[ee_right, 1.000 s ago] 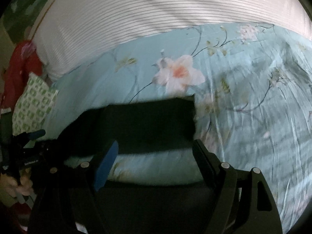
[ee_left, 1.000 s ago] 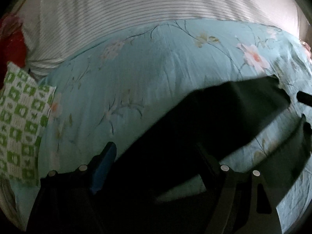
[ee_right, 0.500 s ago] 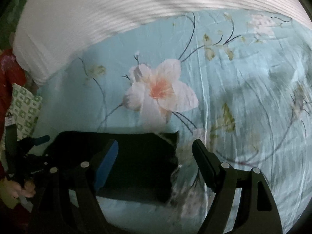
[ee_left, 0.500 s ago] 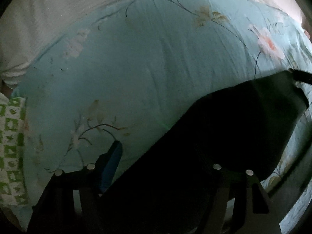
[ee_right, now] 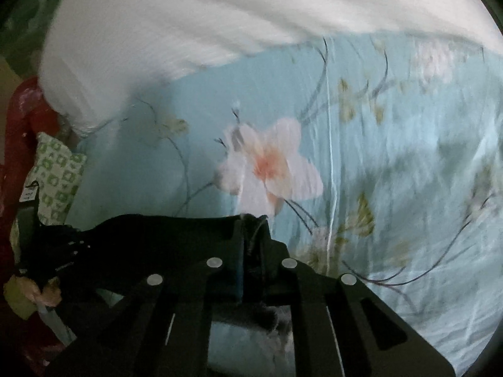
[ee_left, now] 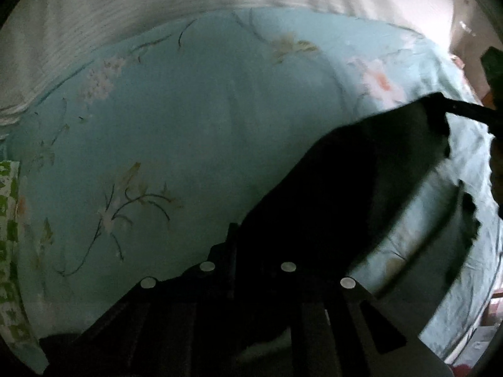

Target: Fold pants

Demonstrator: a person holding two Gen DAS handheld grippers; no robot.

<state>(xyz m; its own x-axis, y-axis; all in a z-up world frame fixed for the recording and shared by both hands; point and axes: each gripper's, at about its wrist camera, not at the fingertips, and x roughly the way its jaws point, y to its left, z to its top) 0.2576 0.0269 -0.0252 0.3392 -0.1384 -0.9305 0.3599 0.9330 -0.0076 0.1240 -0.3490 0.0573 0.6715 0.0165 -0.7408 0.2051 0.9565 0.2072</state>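
The black pants [ee_left: 361, 182] lie on a light blue floral bedsheet [ee_left: 188, 125]. In the left wrist view my left gripper [ee_left: 239, 235] is shut on the near corner of the pants, which stretch away to the right. In the right wrist view my right gripper [ee_right: 251, 223] is shut on the far corner of the pants [ee_right: 163, 238], whose edge runs left toward the other gripper [ee_right: 53, 251]. A second dark strip of the pants [ee_left: 452, 245] lies lower right in the left wrist view.
A white striped quilt [ee_right: 188, 25] lies along the back of the bed. A green and white checked pillow [ee_right: 58, 172] sits at the left, also in the left wrist view [ee_left: 9, 251]. A red cloth [ee_right: 22, 132] lies beyond it.
Both grippers were open around the pants edge and have closed on it. The cameras have moved forward over the sheet.
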